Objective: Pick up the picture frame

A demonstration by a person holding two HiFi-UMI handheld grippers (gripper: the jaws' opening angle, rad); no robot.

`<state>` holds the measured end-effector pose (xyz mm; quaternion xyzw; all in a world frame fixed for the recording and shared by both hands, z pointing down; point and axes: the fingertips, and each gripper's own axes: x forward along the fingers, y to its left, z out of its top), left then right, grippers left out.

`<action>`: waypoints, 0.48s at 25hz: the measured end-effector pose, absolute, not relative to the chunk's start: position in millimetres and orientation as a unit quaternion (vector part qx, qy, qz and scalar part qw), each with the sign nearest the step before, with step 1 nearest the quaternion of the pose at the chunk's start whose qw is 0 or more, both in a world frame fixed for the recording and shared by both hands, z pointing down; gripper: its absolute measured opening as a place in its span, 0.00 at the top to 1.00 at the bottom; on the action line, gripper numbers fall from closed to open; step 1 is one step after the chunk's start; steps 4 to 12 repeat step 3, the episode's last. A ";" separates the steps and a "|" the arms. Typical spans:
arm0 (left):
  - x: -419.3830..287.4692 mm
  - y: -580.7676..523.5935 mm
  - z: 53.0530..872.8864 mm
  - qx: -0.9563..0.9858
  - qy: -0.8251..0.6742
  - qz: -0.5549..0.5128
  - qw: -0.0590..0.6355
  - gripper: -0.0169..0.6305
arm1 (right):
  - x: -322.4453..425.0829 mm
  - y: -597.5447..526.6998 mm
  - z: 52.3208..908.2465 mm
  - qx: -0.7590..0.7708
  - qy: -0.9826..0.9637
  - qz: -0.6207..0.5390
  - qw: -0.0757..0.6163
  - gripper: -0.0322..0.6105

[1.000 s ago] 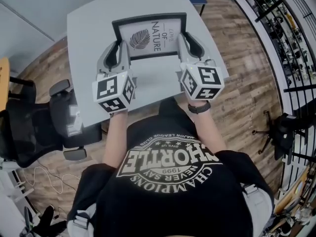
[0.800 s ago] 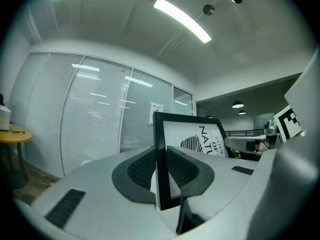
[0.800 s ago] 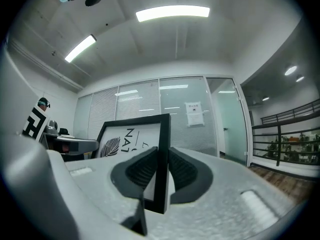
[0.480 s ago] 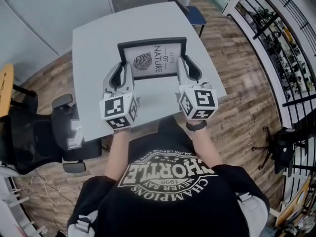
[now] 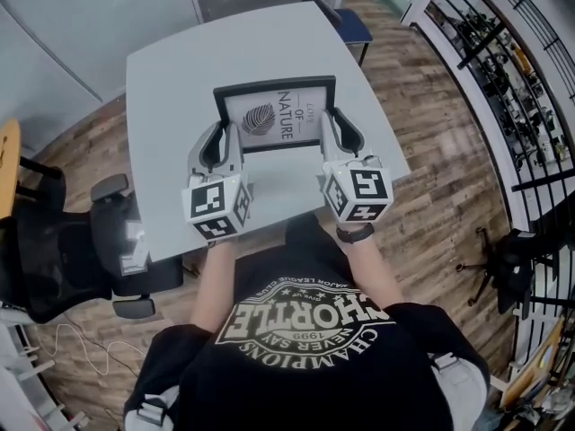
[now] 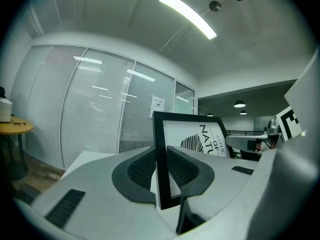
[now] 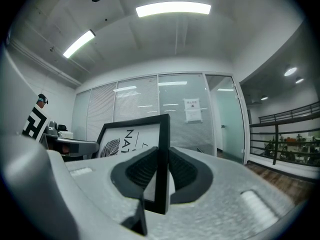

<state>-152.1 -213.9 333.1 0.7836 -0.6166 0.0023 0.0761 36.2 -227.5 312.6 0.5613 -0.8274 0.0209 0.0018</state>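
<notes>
The picture frame (image 5: 274, 115) is black with a white print of a leaf and lettering. It is held above the grey table (image 5: 171, 70), one gripper on each side edge. My left gripper (image 5: 226, 140) is shut on the frame's left edge, whose black bar (image 6: 161, 149) stands upright between the dark pads. My right gripper (image 5: 330, 128) is shut on the right edge (image 7: 161, 149) in the same way. From each gripper view the print (image 6: 200, 139) (image 7: 125, 136) faces inward toward the other gripper.
A black office chair (image 5: 63, 241) stands left of the table and a blue chair (image 5: 346, 21) at its far side. A yellow round table (image 5: 7, 151) shows at the left edge, a black railing (image 5: 503, 61) at the right. Glass partitions with blinds (image 6: 90, 109) lie beyond.
The head view has shifted, so the table and frame sit lower in the picture. Both grippers keep the same hold on the frame's edges and have barely moved.
</notes>
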 end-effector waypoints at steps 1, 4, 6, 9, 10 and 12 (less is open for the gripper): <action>-156.5 -214.9 338.3 0.783 -0.617 0.003 0.078 0.87 | 31.7 -228.8 317.7 0.561 -0.827 0.022 0.004 0.85; -165.8 -217.2 349.3 0.782 -0.618 0.006 0.082 0.87 | 22.3 -231.4 328.5 0.561 -0.828 0.025 0.010 0.85; -165.8 -217.2 349.3 0.782 -0.618 0.006 0.082 0.87 | 22.3 -231.4 328.5 0.561 -0.828 0.025 0.010 0.85; -165.8 -217.2 349.3 0.782 -0.618 0.006 0.082 0.87 | 22.3 -231.4 328.5 0.561 -0.828 0.025 0.010 0.85; -165.8 -217.2 349.3 0.782 -0.618 0.006 0.082 0.87 | 22.3 -231.4 328.5 0.561 -0.828 0.025 0.010 0.85; -165.8 -217.2 349.3 0.782 -0.618 0.006 0.082 0.87 | 22.3 -231.4 328.5 0.561 -0.828 0.025 0.010 0.85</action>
